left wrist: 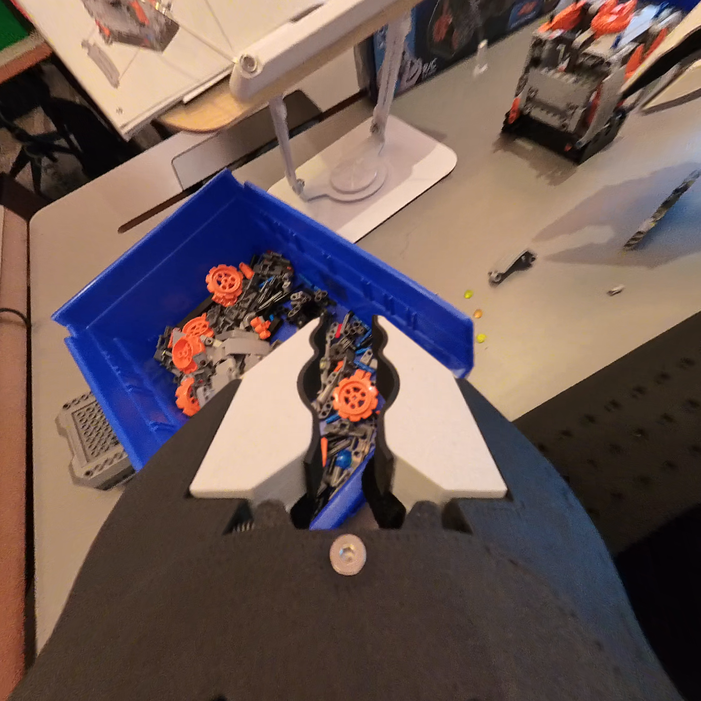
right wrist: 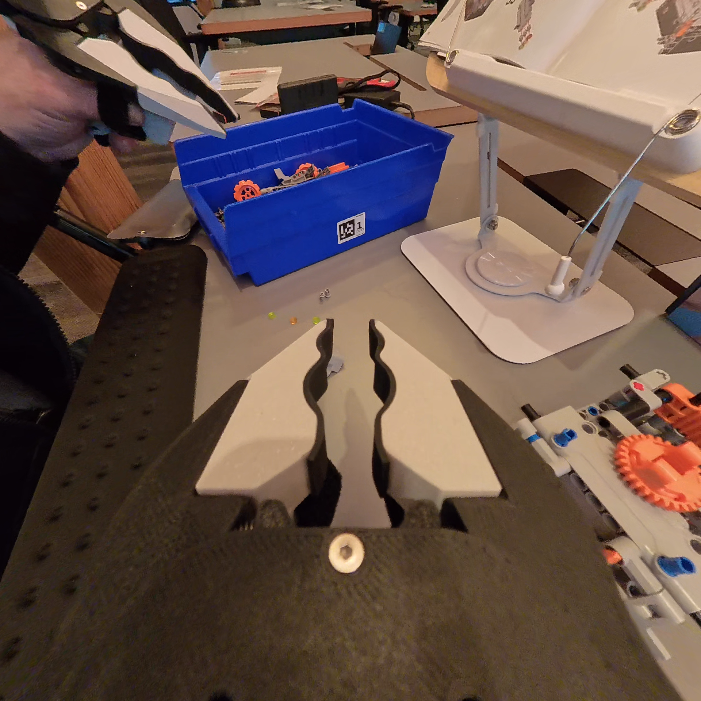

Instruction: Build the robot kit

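A blue bin (left wrist: 159,273) holds several orange gear wheels (left wrist: 223,280) and many grey, black and blue building pieces. My left gripper (left wrist: 347,322) hovers open and empty above the bin's near end, with one orange gear wheel (left wrist: 354,394) seen between its jaws. It also shows in the right wrist view (right wrist: 227,123), held by a hand above the bin (right wrist: 326,223). My right gripper (right wrist: 351,322) is open and empty, low over the grey table (right wrist: 379,288), with a small light grey piece (right wrist: 335,366) beside its left finger.
A white book stand (right wrist: 519,303) holds an open instruction booklet (left wrist: 151,57). A grey and orange built model (left wrist: 569,87) stands at the far right; another (right wrist: 637,474) lies by my right gripper. Small yellow and orange studs (right wrist: 293,320), a black perforated mat (right wrist: 125,379) and a grey plate (left wrist: 91,440) lie nearby. There is about 25 cm between the tips of the two grippers. From my left tips it is roughly 30 cm to the grey plate (left wrist: 91,440); from my right, 50 cm.
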`<state>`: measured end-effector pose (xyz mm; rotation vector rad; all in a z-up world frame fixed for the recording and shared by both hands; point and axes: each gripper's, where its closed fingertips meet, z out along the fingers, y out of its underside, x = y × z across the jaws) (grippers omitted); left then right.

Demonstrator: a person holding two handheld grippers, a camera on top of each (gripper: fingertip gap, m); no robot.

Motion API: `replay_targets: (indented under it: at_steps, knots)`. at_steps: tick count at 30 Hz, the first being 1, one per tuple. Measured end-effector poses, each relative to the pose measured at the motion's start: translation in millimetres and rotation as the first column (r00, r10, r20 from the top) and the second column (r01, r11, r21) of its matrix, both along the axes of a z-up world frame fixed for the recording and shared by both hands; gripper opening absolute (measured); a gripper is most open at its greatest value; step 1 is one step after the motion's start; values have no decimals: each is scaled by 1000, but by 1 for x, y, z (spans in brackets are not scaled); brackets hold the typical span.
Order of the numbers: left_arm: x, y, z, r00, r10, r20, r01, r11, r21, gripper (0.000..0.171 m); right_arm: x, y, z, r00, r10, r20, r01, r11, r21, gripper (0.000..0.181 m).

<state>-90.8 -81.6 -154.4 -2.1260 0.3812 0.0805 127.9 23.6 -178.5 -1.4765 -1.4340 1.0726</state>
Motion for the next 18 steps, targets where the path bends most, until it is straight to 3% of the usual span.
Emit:
replay_targets:
  at_steps: [5,9,14,18]
  knots:
    - [-28,6,-6,997,70,14,-70,997,-43,18,-3,-4,-8,999,20,29,-20,1000,-1,15]
    - [-38,20,-28,997,82,9,-80,986,-143,16,-4,-3,-12,999,24,40,-23,1000,-9,14]
    - [-35,32,-66,999,26,39,-12,941,-339,17,-4,-3,-16,998,27,52,-26,1000,-15,14]
    - [-20,39,-88,995,-59,77,85,907,-413,18,-4,-2,-19,998,29,58,-27,999,-31,13]
